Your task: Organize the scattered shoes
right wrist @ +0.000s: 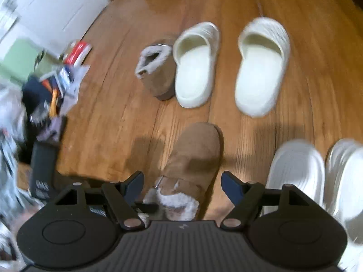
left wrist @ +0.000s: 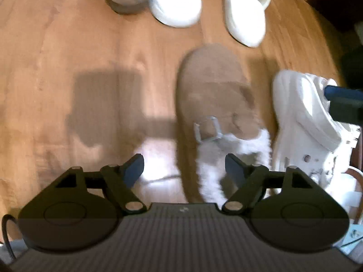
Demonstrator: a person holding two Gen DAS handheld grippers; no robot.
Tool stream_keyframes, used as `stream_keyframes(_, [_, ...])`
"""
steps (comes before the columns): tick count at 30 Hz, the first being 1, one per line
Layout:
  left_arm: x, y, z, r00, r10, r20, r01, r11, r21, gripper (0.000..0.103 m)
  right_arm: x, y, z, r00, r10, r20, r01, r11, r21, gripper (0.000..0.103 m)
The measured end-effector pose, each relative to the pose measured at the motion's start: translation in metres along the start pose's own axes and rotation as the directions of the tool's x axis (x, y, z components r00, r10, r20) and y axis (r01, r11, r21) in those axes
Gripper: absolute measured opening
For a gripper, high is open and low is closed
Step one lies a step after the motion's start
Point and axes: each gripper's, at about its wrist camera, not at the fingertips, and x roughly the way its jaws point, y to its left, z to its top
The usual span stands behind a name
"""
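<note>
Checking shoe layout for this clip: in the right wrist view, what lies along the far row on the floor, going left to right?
Clutter pile → tan fur-lined slipper → white slide → second white slide.

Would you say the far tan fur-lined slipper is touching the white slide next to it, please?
Touching. In the right wrist view, the far tan slipper lies against the left white slide, with no floor visible between them along their shared edge.
</note>
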Motion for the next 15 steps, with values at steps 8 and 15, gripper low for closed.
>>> stream_keyframes(8, [0.003,0.049,0.0,0.995,-0.094,0.022,0.096,0.99,-0.108,0.078,0.026,0.053,-0.046,0.988,-0.117,-0.102,0.06,0.892,-0.448,0.065])
stream_keyframes(15, [0.009,0.055,-0.007,1.0,0.002,0.03,0.001,0.996,-0.093,0.078,0.04,0.087,-0.073,0.967,-0.254,-0.01,0.189,0.743,-0.642,0.064])
